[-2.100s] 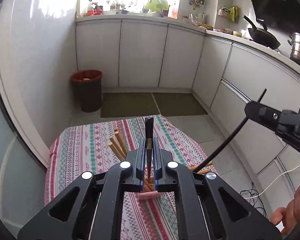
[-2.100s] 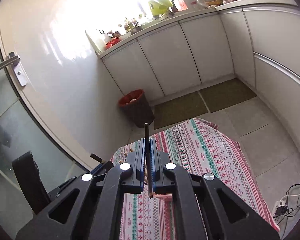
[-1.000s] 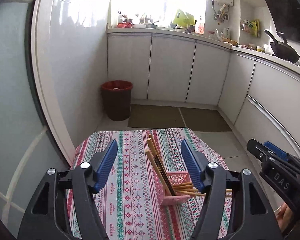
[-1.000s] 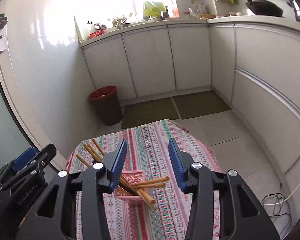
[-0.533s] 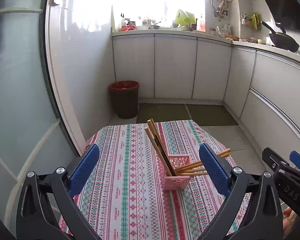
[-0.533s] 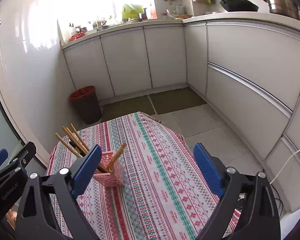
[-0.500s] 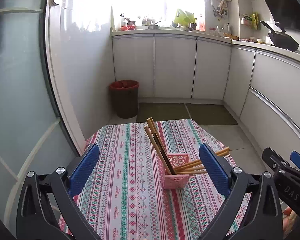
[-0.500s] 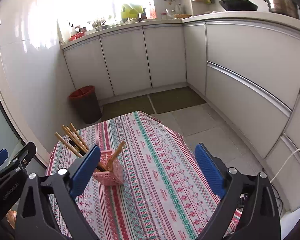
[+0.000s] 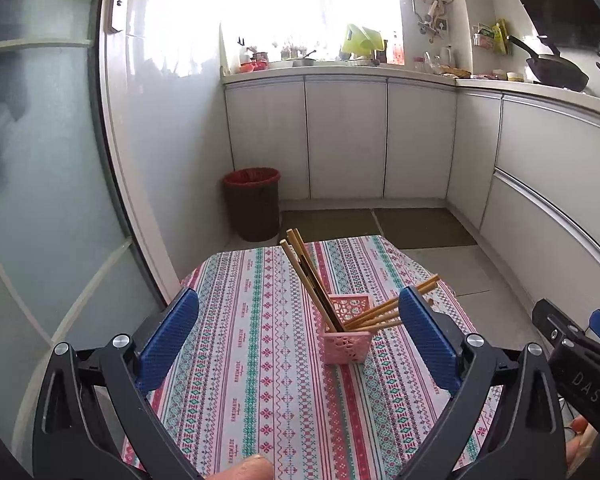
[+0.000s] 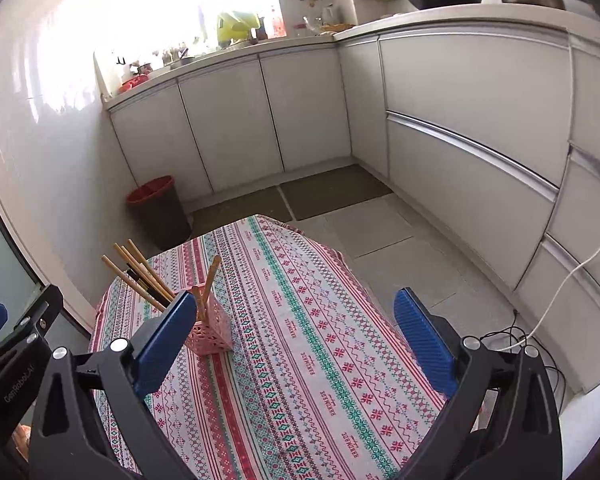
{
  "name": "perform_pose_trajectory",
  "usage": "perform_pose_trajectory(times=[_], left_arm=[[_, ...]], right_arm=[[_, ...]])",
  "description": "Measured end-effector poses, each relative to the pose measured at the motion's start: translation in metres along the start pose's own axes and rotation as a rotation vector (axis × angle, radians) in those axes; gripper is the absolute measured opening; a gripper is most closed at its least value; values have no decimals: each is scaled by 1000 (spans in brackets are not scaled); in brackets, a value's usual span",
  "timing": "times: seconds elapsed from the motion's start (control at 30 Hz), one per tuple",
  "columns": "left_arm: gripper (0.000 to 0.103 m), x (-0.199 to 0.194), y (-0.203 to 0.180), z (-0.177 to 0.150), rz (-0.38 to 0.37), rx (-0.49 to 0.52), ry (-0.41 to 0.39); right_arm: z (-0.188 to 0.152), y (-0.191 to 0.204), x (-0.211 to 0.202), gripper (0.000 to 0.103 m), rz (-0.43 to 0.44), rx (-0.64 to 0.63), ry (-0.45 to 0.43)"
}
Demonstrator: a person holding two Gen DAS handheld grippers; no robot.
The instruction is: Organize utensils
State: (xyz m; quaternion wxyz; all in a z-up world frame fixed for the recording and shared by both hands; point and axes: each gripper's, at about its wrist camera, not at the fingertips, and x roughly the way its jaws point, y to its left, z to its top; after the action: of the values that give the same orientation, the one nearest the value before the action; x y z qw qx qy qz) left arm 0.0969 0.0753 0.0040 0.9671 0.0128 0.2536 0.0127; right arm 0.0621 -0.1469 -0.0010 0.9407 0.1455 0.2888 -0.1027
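A pink perforated basket (image 9: 347, 344) stands on the patterned tablecloth (image 9: 260, 360) and holds several wooden and dark chopsticks (image 9: 308, 276) leaning left and right. My left gripper (image 9: 300, 336) is wide open and empty, held back from the basket, which shows between its blue pads. In the right wrist view the basket (image 10: 212, 334) stands at the left, partly behind the left blue pad. My right gripper (image 10: 296, 340) is wide open and empty above the cloth. The other gripper's body shows at each view's edge.
The small round table ends close on all sides, with tiled floor beyond. A red-rimmed bin (image 9: 253, 204) stands by the white cabinets (image 9: 346, 136). A glass door (image 9: 40, 200) is at the left. A white cable (image 10: 560, 292) lies at the right.
Both grippers let go of their chopsticks, opened wide and drew back from the basket. The chopsticks now stand in the basket. Since half a second ago both have backed off a little more.
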Motion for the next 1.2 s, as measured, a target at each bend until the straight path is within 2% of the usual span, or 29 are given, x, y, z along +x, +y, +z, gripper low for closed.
perform_pose_trajectory(times=[0.43,0.53,0.67,1.2], left_arm=[[96,-32,-6,-22,-28,-85,-27],[96,-36,-9,-22,-37,-71,-38],[96,-34,-9,-22,-51,-65,-63],[96,-22,-2,-28,-88,-61,-43]], right_arm=[[-13,-14,-21,96,-15,-25,-21],[-14,-15,-25,96,-20,-29,-32],[-16,-16,-27,96,-20,-17,-45],[-23,-11,-25,96,-48,-9,-71]])
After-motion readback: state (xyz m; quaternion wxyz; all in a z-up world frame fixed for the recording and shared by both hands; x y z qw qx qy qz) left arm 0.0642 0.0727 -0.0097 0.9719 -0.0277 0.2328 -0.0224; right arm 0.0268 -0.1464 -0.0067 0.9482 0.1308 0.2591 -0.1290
